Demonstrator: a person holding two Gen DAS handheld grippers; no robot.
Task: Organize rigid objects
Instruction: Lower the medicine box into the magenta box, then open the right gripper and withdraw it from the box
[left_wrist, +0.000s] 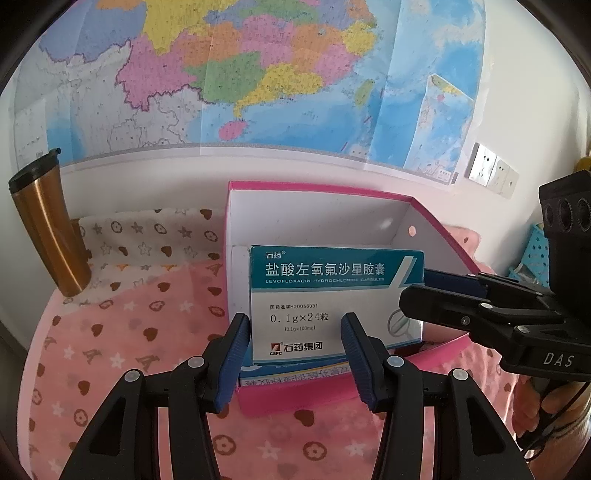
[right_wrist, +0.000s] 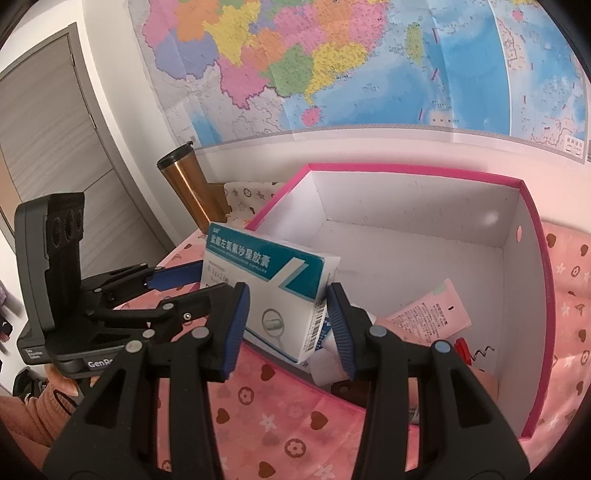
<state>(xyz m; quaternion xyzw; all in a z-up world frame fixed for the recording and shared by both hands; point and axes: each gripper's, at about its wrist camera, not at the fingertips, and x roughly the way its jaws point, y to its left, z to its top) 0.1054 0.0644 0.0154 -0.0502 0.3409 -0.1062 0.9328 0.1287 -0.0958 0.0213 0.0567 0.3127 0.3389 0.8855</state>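
Observation:
A teal-and-white medicine box stands upright at the near left corner of a pink box with a white inside. My left gripper is open, its blue pads on either side of the medicine box's lower edge, apart from it. My right gripper straddles the box's right end; in the left wrist view its fingers lie on both faces of that end, and contact is not clear. A pink tube, a white item and a red-capped item lie inside the pink box.
A gold tumbler stands at the back left on the pink patterned cloth. A wall map hangs behind. Wall sockets and a blue basket are at the right. A grey door is far left.

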